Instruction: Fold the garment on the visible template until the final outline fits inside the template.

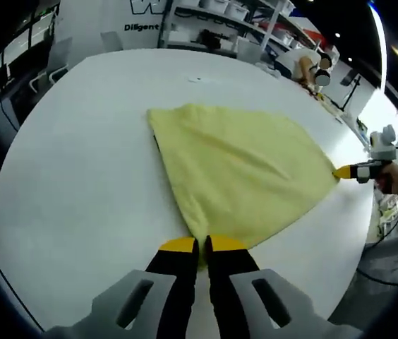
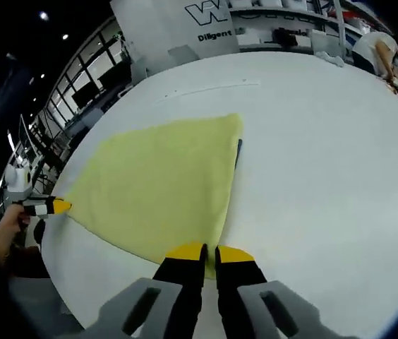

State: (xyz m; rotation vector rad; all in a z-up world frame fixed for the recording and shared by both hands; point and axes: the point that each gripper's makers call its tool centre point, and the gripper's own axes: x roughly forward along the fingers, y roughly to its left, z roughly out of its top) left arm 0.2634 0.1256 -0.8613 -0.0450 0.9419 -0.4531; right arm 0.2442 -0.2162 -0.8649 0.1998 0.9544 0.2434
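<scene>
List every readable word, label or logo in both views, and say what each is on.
"Diligent": dark lettering on the white back wall panel, cut off after that in both views.
Large "W" logo above it on the same panel; the letters after it are cropped.
The yellow garment, white table and grippers carry no readable text.

Robotics lab or workshop, open-plan and industrial. Large white worktable (image 1: pixel 79 183) in the middle. Metal shelving (image 1: pixel 220 21) along the far wall, stocked with white bins and equipment. White wall panel with partial lettering "Diligent" (image 2: pixel 215 34). Dark ceiling with spot lights (image 2: pixel 44 15). Glazed partition (image 2: pixel 97 74) at one side. Person bent over a far bench (image 1: pixel 301 63).
</scene>
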